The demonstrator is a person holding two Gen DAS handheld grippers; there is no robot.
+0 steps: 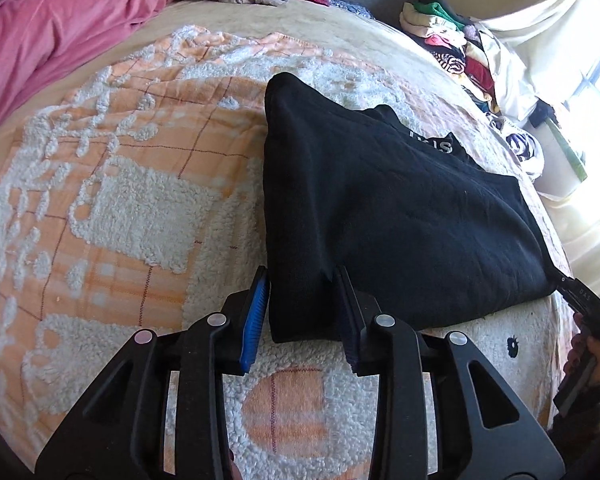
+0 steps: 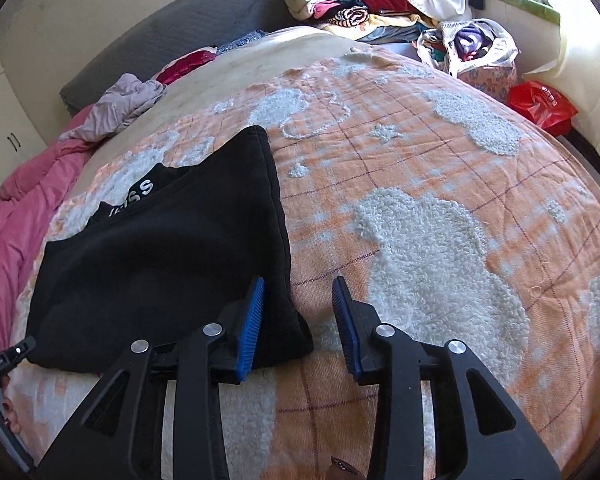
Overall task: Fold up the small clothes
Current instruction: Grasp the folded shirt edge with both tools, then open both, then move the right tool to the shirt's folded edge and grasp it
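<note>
Right gripper (image 2: 298,312) jaws apart; black garment (image 2: 160,248) corner lies between them, against left pad, on bedspread (image 2: 440,240).

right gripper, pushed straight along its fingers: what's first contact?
Probably the orange-and-white tufted blanket: the open right gripper points down at bare blanket. The folded black garment lies just left, near one finger; depth is unclear.

Folded garment (image 1: 380,208) on blanket (image 1: 140,200) btwn both claws; clothes pile (image 2: 360,4) behind, at bed's far end.
</note>
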